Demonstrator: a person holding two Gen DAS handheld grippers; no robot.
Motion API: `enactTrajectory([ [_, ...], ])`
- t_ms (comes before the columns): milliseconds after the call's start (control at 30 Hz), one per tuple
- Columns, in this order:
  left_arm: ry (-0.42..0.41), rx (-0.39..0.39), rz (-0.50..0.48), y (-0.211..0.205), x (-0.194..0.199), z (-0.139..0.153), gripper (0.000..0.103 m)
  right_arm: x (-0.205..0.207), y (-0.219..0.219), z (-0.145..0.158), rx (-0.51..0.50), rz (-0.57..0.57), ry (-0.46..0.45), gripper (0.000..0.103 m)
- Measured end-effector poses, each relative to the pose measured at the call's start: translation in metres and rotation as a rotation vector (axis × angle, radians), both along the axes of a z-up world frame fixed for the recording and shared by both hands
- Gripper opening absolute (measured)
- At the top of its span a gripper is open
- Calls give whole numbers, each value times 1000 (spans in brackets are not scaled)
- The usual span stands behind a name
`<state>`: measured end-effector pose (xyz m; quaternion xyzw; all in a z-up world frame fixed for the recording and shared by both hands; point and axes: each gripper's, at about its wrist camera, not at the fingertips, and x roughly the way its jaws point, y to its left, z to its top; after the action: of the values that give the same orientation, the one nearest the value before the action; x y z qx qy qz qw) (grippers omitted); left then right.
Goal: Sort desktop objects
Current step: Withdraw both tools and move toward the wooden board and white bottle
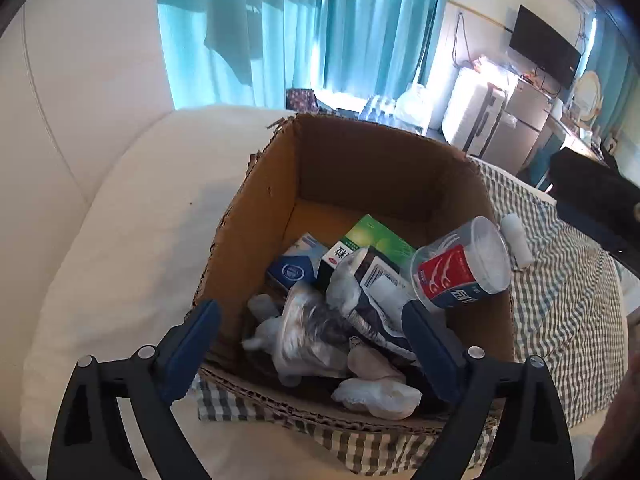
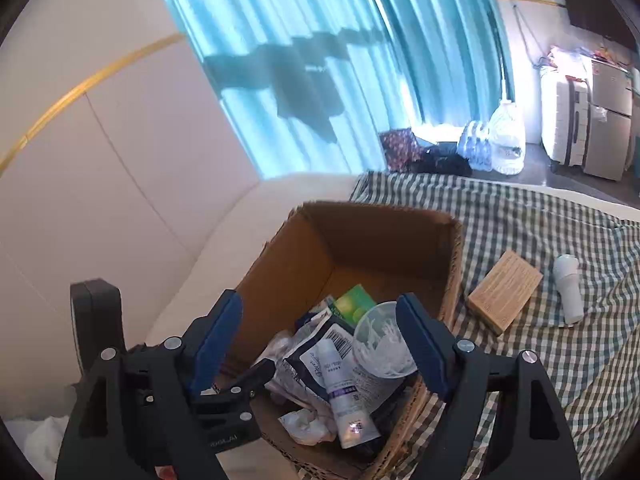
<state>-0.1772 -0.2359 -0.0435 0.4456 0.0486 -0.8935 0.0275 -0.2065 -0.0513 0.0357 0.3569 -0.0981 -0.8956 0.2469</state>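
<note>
While both claws hang spread and empty over the open cardboard box (image 1: 256, 216), the left gripper (image 1: 312, 330) has its blue fingers (image 1: 192, 344) straddling the near rim, with a crumpled clear plastic bag (image 1: 308, 332) between them, a blue carton (image 1: 292, 270) and a green box (image 1: 376, 238) just beyond, and a clear floss-pick tub (image 1: 464, 266) tilted on the pile ahead of its right finger. The right gripper (image 2: 320, 328) also stands wide apart above the box; between its fingers lie a dark pouch with a barcode (image 2: 316, 352), a white tube (image 2: 344, 392) and the tub (image 2: 380, 344). To its right, outside the box on the checked cloth (image 2: 560, 360), rest a wooden block (image 2: 506, 290) and, further right, a white bottle (image 2: 568, 288), lying apart from each other.
</note>
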Motion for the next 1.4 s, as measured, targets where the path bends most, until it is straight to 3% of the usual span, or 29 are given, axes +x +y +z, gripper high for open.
enactTrajectory([
  [133, -4, 35, 25, 7, 8, 2, 95, 12, 27, 7, 3, -67, 34, 81],
  [267, 43, 32, 32, 22, 18, 19, 96, 46, 68, 15, 27, -107, 91, 82],
  [333, 77, 31, 17, 39, 27, 30, 98, 60, 85, 20, 54, -149, 116, 87],
  [600, 166, 18, -103, 136, 58, 55, 103, 101, 164, 27, 74, -281, 129, 87],
  [767, 131, -38, -206, 196, 63, 41, 103, 121, 204, 27, 90, -320, 132, 87],
  [1067, 100, -72, -216, 244, 58, 14, 103, 130, 267, -5, 47, -396, 71, 90],
  [1400, 58, -99, -225, 271, -2, -19, 103, 75, 290, -32, 63, -369, 17, 90],
])
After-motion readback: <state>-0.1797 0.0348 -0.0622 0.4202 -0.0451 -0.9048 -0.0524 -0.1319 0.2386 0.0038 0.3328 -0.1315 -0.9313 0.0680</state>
